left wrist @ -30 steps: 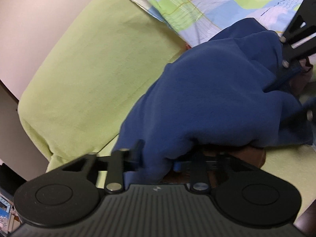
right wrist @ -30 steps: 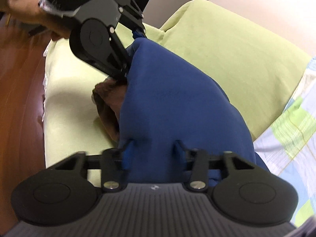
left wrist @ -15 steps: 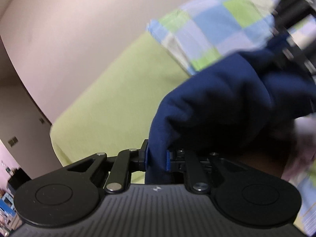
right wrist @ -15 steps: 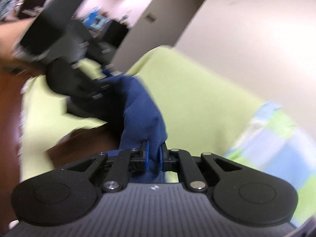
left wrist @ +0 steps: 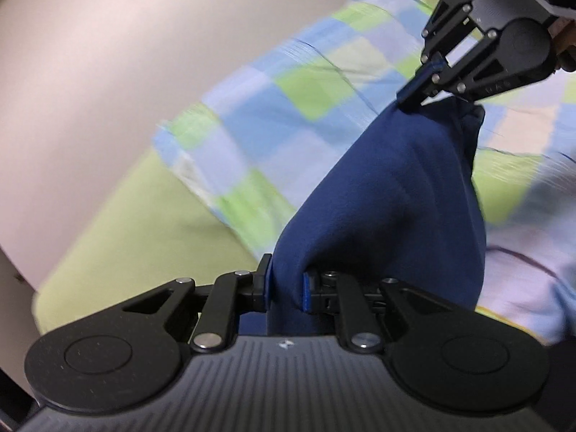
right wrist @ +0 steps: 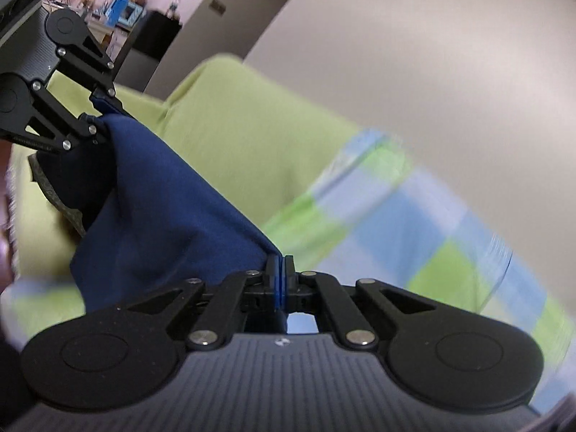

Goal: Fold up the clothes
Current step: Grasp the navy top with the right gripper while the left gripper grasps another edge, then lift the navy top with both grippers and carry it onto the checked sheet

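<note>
Your blue garment hangs in the air between the two grippers, above the green bedspread and the checked quilt — bunched and draped, with no flat fold visible in it yet. Your left gripper is clamped on a thick gather of the cloth at one end. Your right gripper has just been closing and now pinches a thin edge, pads nearly together. So the pick-up looks done; spreading it flat, squaring the edges and every fold are still ahead — judged from how it hangs. A brown item lies beneath, unclear.
</note>
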### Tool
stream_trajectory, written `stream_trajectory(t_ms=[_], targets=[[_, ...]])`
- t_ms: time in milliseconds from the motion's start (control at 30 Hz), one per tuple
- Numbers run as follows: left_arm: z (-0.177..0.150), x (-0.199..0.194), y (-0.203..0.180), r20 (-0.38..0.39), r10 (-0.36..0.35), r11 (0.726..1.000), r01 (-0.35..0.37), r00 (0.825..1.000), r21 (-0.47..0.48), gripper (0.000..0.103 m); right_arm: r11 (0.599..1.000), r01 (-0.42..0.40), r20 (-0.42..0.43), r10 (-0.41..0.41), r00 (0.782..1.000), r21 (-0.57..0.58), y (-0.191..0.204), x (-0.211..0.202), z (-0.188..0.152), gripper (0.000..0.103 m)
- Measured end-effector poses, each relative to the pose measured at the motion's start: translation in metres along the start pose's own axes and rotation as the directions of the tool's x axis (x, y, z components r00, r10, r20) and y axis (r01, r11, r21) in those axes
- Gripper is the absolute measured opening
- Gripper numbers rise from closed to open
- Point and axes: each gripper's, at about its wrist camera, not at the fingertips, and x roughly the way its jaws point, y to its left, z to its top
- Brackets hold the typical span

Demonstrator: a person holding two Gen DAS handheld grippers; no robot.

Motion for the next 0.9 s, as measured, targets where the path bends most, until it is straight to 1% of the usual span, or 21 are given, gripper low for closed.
stream_trajectory(t_ms=[67, 133, 200, 233, 300, 333, 400, 467, 533, 600, 633, 667, 700, 733, 767, 800, 833, 867, 900], targets=[[-0.011, 0.003, -0.017, -0.032, -0.009, 1.000, 0.009, 0.999, -0.018, 0.018, 0.999, -0.028, -0.027, 0.028, 0.999, -0.024, 0.012, -0.005, -0.028, 0.000], [-0.020, 0.003, -0.023, -0.055, -0.014, 0.999, 0.012, 0.998, -0.047, 0.018, 0.998, -0.044, -0.038, 0.042, 0.998, -0.042, 0.020, -0.009, -0.042, 0.000], [-0.029, -0.002, -0.025, -0.073, -0.015, 0.998, 0.010, 0.997, -0.069, 0.018, 0.996, -0.064, -0.040, 0.061, 0.997, -0.059, 0.034, -0.011, -0.058, 0.020], [-0.033, -0.007, -0.024, -0.079, -0.012, 0.997, 0.006, 0.997, -0.079, 0.018, 0.996, -0.073, -0.039, 0.071, 0.997, -0.054, 0.038, -0.009, -0.058, 0.049], [-0.030, -0.003, -0.017, -0.076, -0.013, 0.996, 0.006, 0.997, -0.087, 0.018, 0.991, -0.130, 0.003, 0.130, 0.991, -0.032, 0.048, -0.011, -0.065, 0.074], [-0.028, 0.001, -0.014, -0.072, -0.014, 0.996, 0.007, 0.997, -0.090, 0.019, 0.989, -0.141, 0.019, 0.142, 0.990, -0.048, 0.054, -0.008, -0.063, 0.078], [-0.035, -0.005, -0.008, -0.065, -0.020, 0.995, 0.014, 0.998, -0.100, 0.019, 0.985, -0.153, 0.028, 0.156, 0.987, -0.086, 0.065, 0.000, -0.058, 0.081], [-0.039, -0.006, -0.006, -0.062, -0.025, 0.994, 0.018, 0.998, -0.107, 0.019, 0.978, -0.187, 0.028, 0.190, 0.981, -0.093, 0.070, 0.024, -0.043, 0.081], [-0.046, -0.011, -0.005, -0.061, -0.023, 0.994, 0.016, 0.998, -0.112, 0.019, 0.968, -0.237, 0.028, 0.240, 0.970, -0.084, 0.077, 0.040, -0.036, 0.081], [-0.049, -0.010, -0.005, -0.062, -0.018, 0.992, 0.010, 0.998, -0.123, 0.019, 0.955, -0.281, 0.029, 0.285, 0.958, -0.099, 0.086, 0.056, -0.026, 0.080], [-0.051, -0.008, -0.005, -0.067, -0.012, 0.992, 0.003, 0.998, -0.126, 0.019, 0.949, -0.298, 0.016, 0.301, 0.954, -0.106, 0.090, 0.065, -0.022, 0.076], [-0.053, -0.006, -0.006, -0.072, -0.006, 0.992, -0.003, 0.997, -0.129, 0.019, 0.943, -0.314, -0.001, 0.316, 0.949, -0.108, 0.093, 0.074, -0.019, 0.055], [-0.055, -0.004, -0.006, -0.077, 0.000, 0.991, -0.010, 0.997, -0.133, 0.021, 0.937, -0.330, -0.019, 0.330, 0.944, -0.110, 0.097, 0.083, -0.016, 0.037], [-0.058, -0.002, -0.006, -0.082, 0.006, 0.991, -0.017, 0.997, -0.136, 0.025, 0.931, -0.347, -0.036, 0.345, 0.938, -0.111, 0.100, 0.091, -0.013, 0.021], [-0.060, 0.000, -0.007, -0.087, 0.012, 0.990, -0.024, 0.996, -0.139, 0.027, 0.930, -0.354, -0.044, 0.351, 0.935, -0.103, 0.100, 0.097, -0.010, 0.019], [-0.065, 0.000, -0.008, -0.099, 0.022, 0.991, -0.035, 0.995, -0.130, 0.034, 0.930, -0.356, -0.048, 0.353, 0.934, -0.091, 0.098, 0.100, -0.009, 0.014], [-0.071, 0.000, -0.010, -0.111, 0.033, 0.992, -0.046, 0.993, -0.120, 0.053, 0.933, -0.353, -0.039, 0.351, 0.936, -0.076, 0.094, 0.099, -0.007, 0.012], [-0.075, 0.002, -0.013, -0.115, 0.049, 0.993, -0.061, 0.992, -0.104, 0.061, 0.936, -0.347, -0.024, 0.347, 0.938, -0.060, 0.088, 0.096, -0.006, 0.012], [-0.077, 0.003, -0.015, -0.108, 0.047, 0.993, -0.058, 0.993, -0.100, 0.074, 0.940, -0.340, -0.007, 0.340, 0.940, -0.038, 0.079, 0.089, -0.005, 0.011]])
